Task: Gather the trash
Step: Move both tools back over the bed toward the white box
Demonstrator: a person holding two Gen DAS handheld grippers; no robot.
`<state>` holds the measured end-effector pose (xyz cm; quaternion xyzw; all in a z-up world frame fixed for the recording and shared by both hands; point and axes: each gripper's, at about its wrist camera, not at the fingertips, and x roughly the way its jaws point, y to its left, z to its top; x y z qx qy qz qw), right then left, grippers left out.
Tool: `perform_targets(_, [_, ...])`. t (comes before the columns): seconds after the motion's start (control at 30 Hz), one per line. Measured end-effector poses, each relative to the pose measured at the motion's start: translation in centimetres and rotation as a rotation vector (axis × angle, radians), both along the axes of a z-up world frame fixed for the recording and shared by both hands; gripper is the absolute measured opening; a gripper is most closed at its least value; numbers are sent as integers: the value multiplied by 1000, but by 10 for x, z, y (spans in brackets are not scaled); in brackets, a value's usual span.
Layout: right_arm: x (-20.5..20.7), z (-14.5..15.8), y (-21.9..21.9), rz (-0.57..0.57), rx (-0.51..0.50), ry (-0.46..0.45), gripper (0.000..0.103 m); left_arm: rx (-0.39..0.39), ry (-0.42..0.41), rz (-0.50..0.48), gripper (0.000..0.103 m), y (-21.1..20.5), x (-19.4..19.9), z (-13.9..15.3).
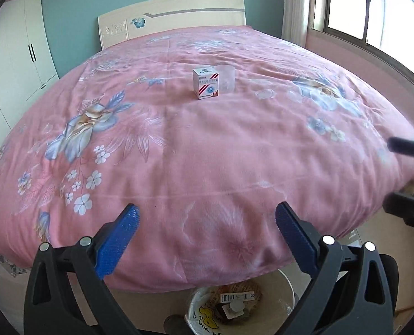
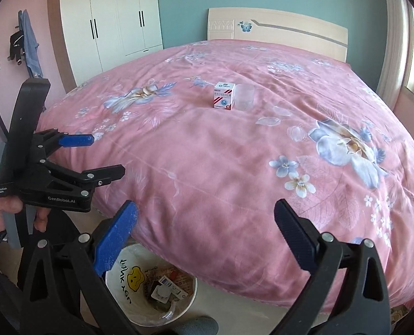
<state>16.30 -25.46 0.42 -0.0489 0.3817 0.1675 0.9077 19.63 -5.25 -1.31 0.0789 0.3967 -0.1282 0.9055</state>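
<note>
A small white box with red stripes [image 1: 206, 83] stands on the pink floral bedspread [image 1: 193, 150] near the bed's middle, with a clear plastic cup [image 1: 225, 79] touching its right side. Both show in the right wrist view too, the box [image 2: 224, 95] and the cup [image 2: 244, 97]. A white trash bin [image 1: 241, 305] with several bits of rubbish stands on the floor at the bed's foot; in the right wrist view the bin [image 2: 151, 284] is below left. My left gripper [image 1: 207, 220] is open and empty above the bin. My right gripper [image 2: 205, 217] is open and empty. Both are far from the box.
The left gripper [image 2: 106, 153] shows at the left of the right wrist view, held by a hand. A white wardrobe [image 2: 109, 19] stands left of the bed, a headboard [image 2: 276, 29] at the back, a window [image 1: 374, 14] on the right.
</note>
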Motion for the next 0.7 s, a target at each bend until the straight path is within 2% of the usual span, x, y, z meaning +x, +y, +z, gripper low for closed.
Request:
perform_targets(0.17, [28,-1,-2,40,-70,16,96,22,-1,-21,99,-11,23,5])
perform_targets(0.43, [76,0,-25,30,-58,12,96,38,49,2,99,-23,80,1])
perform_targets(0.7, [136,-5,-45,12,-67,34,96,54,53,5,99,-43,138,-1])
